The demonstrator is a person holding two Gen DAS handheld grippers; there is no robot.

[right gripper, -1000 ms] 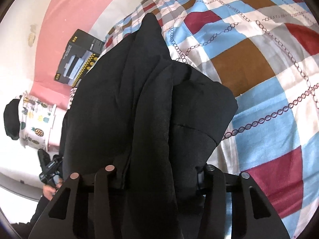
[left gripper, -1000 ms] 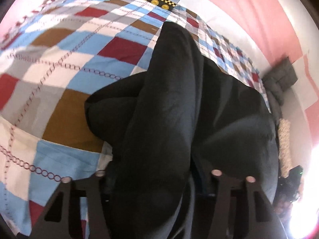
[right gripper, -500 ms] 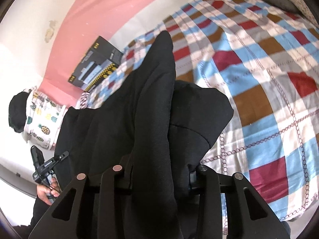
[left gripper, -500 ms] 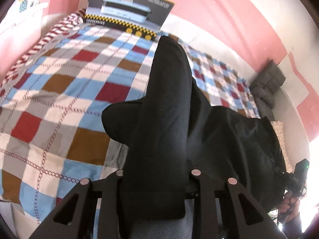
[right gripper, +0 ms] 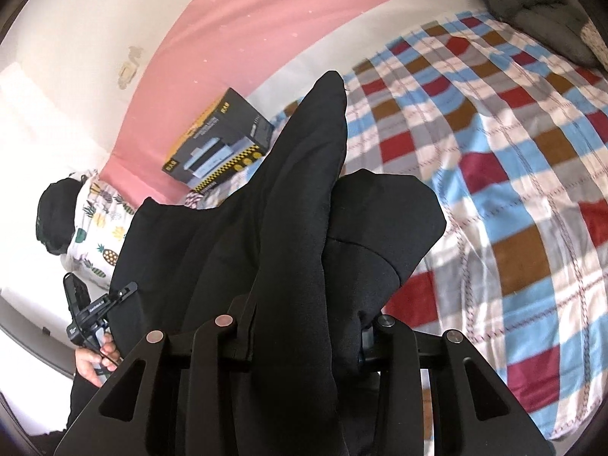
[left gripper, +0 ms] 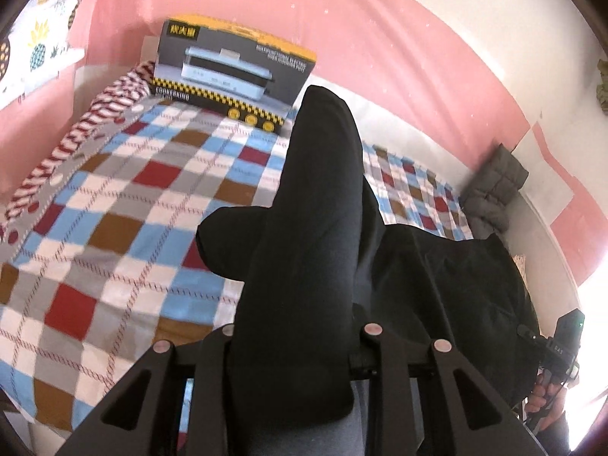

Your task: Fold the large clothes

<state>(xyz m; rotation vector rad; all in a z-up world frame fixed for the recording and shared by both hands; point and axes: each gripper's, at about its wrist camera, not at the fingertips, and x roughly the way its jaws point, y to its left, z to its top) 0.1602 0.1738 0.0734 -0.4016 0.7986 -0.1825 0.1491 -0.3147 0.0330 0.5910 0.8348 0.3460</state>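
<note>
A large black garment (left gripper: pixel 315 228) hangs between my two grippers above a checked bedspread (left gripper: pixel 114 209). My left gripper (left gripper: pixel 298 345) is shut on one part of it, and the cloth bulges out between the jaws. My right gripper (right gripper: pixel 304 338) is shut on another part of the black garment (right gripper: pixel 304 209). A fold of the cloth stands up in front of each camera. The right gripper shows at the far right of the left wrist view (left gripper: pixel 562 345). The left gripper shows at the far left of the right wrist view (right gripper: pixel 91 304).
A black and yellow appliance box (left gripper: pixel 231 72) leans on the pink wall at the head of the bed. A grey quilted bundle (left gripper: pixel 494 193) lies at the bed's far right corner. A pineapple-print cloth (right gripper: pixel 98 228) lies left of the bed. The bedspread (right gripper: pixel 513 190) stretches to the right.
Both grippers have risen well above the bed with the garment, which now hangs higher. The cameras have tilted up, so the box and wall have come into view.
</note>
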